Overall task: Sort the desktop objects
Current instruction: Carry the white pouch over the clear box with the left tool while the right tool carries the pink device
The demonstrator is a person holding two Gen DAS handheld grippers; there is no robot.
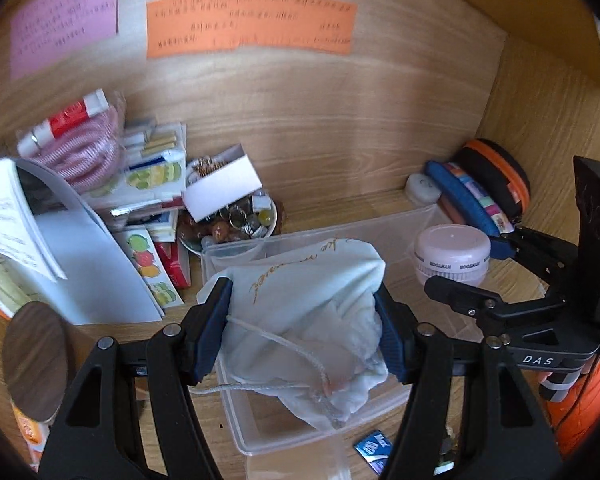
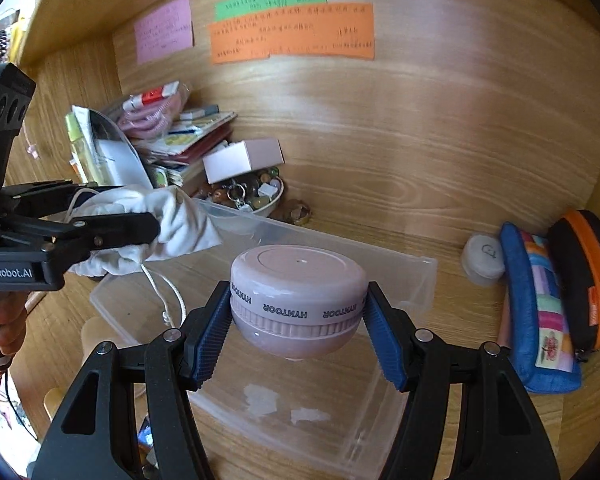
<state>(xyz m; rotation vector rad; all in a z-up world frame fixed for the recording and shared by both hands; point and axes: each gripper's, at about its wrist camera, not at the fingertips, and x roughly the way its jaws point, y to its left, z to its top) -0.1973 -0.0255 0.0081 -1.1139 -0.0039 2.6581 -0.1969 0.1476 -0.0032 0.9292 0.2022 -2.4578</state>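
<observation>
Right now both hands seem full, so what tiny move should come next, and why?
Probably lower the pink round case into the clear plastic bin and open the jaws. The right gripper holds it just above the bin's bare floor, while the left gripper holds the white drawstring pouch over the bin's other end.

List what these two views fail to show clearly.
- Writing on the orange note, both views: blurred and too small.
- What the white pouch holds, left wrist view: fabric hides it.
- Blue card, left wrist view: partly behind the left gripper.
- Bowl contents, right wrist view: too small.
</observation>
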